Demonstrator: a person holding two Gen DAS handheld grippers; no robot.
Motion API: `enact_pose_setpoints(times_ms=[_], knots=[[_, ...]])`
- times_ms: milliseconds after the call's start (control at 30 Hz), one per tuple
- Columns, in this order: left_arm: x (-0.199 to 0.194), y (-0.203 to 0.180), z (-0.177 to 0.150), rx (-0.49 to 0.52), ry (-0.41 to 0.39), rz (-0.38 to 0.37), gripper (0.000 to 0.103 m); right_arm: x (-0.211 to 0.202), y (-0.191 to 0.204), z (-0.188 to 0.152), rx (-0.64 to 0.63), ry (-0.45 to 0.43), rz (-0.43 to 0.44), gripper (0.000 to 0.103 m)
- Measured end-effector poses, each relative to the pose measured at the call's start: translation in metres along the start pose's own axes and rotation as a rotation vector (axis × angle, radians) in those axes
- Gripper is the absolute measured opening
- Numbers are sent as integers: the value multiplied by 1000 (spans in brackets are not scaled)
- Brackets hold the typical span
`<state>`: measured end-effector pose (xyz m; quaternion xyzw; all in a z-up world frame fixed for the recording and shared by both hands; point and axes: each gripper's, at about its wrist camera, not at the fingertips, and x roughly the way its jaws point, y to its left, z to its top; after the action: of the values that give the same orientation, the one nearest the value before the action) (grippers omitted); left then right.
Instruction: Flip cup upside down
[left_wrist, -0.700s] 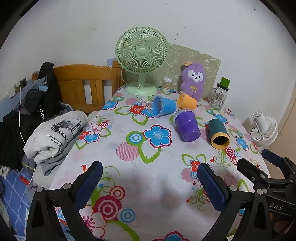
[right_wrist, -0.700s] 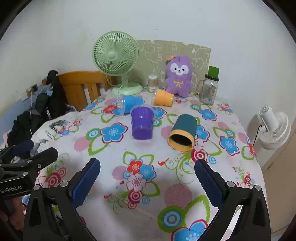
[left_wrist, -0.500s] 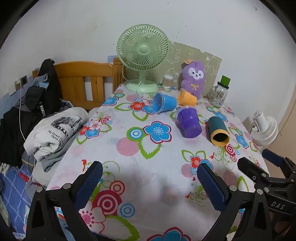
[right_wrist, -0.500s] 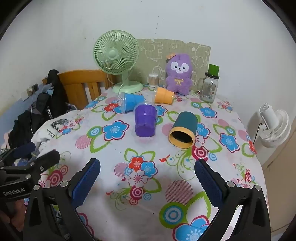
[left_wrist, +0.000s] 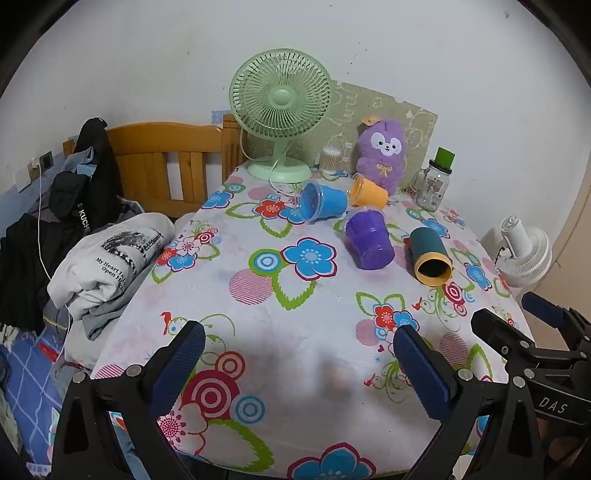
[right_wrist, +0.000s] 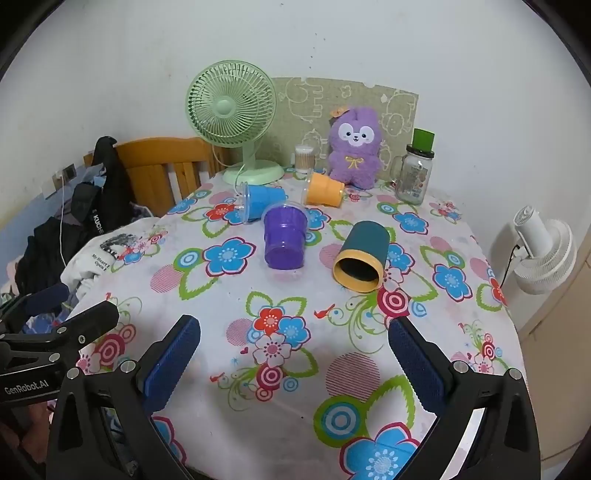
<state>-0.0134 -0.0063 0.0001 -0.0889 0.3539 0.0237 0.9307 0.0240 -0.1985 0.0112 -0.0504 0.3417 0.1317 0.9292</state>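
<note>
Four cups lie on their sides on the flowered tablecloth (right_wrist: 280, 295): a teal cup with a yellow rim (right_wrist: 362, 256) (left_wrist: 430, 255), a purple cup (right_wrist: 284, 236) (left_wrist: 367, 238), a blue cup (right_wrist: 262, 203) (left_wrist: 323, 203) and an orange cup (right_wrist: 323, 190) (left_wrist: 367, 192). My left gripper (left_wrist: 295, 363) is open and empty over the table's near edge. My right gripper (right_wrist: 293, 356) is open and empty, well short of the teal cup. Each gripper shows at the edge of the other's view.
A green desk fan (right_wrist: 232, 110), a purple plush toy (right_wrist: 354, 147), a glass jar with a green lid (right_wrist: 415, 173) and a small swab jar (right_wrist: 304, 158) stand at the back. Folded clothes (left_wrist: 107, 258) and a wooden bed frame (left_wrist: 166, 162) lie left. A white fan (right_wrist: 543, 254) stands right.
Both grippers have drawn back and risen a little, so the cups look smaller and farther. The cups have not moved. Both grippers stay open.
</note>
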Motion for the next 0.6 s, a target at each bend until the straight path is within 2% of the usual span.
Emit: enact_pose_setpoints(times_ms=[600], knots=[[-1, -2, 0, 0, 2, 4, 103, 3, -3, 1, 4, 15, 5, 103]])
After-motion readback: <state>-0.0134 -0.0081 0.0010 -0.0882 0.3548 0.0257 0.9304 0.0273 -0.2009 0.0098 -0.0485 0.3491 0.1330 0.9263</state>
